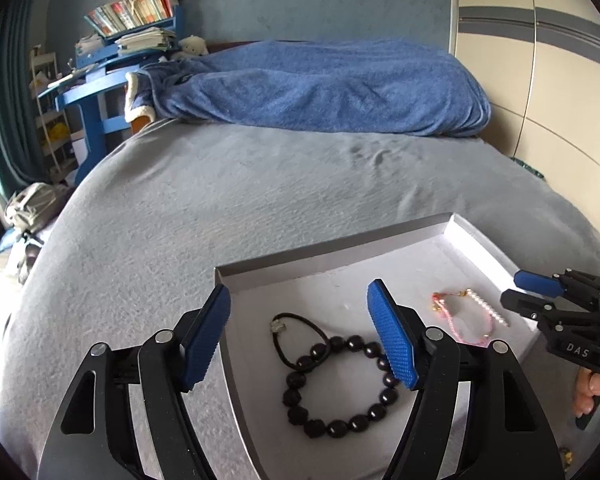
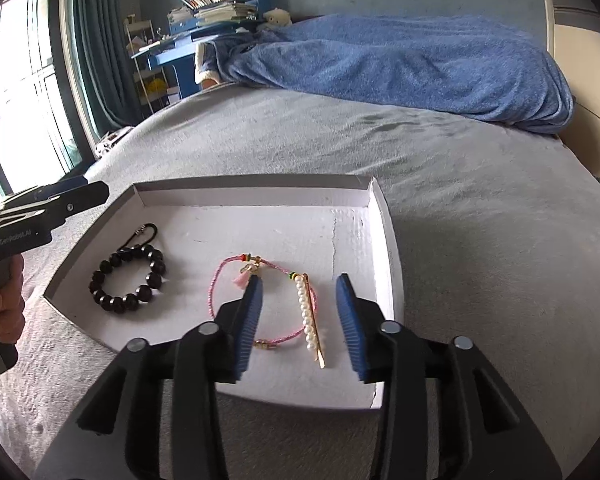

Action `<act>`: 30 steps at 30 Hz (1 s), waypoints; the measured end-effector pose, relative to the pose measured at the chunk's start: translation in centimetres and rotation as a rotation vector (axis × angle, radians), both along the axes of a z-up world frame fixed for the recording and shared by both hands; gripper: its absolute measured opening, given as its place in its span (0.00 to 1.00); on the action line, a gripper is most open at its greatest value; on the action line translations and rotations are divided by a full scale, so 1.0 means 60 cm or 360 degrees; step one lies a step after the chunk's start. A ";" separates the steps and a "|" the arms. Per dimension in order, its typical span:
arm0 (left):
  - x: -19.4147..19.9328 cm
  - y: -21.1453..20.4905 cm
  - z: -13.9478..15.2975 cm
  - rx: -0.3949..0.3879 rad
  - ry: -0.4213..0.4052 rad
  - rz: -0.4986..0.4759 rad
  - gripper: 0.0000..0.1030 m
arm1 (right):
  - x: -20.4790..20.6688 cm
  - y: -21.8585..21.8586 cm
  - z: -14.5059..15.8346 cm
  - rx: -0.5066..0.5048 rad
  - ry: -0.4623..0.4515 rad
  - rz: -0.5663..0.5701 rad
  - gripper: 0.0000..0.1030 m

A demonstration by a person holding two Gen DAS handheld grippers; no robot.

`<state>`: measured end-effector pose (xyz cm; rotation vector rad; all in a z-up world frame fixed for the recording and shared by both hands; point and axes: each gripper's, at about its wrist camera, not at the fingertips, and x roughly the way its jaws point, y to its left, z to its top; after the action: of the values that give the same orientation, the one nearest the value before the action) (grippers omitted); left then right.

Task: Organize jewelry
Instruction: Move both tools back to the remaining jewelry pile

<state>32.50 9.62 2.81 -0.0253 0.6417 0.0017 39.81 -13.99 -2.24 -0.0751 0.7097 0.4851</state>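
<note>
A shallow white cardboard tray lies on the grey bed. In it lie a dark beaded bracelet, a black hair tie, a pink cord bracelet and a pearl hair clip. My left gripper is open and empty above the beaded bracelet and hair tie. My right gripper is open and empty over the pearl clip and pink bracelet; it also shows in the left wrist view.
A grey bedspread covers the bed, with a rumpled blue blanket at the far end. A blue desk with books stands far left, a wardrobe at right, a window with curtains at left.
</note>
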 end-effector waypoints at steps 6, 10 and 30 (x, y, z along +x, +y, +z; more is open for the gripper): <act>-0.045 -0.012 0.017 0.0032 -0.0044 -0.0004 0.78 | -0.029 -0.009 0.013 0.0049 -0.0029 -0.0014 0.55; -0.079 -0.014 0.016 -0.0003 -0.0035 0.0019 0.80 | -0.049 -0.013 0.023 0.0051 -0.0062 -0.0003 0.64; -0.251 -0.066 -0.034 -0.0084 0.0130 -0.0044 0.80 | -0.156 -0.061 0.039 0.0141 -0.0041 -0.0073 0.73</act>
<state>17.43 5.66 0.75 -0.0678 0.7239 -0.0414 30.42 -17.67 0.08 0.0182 0.6627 0.4701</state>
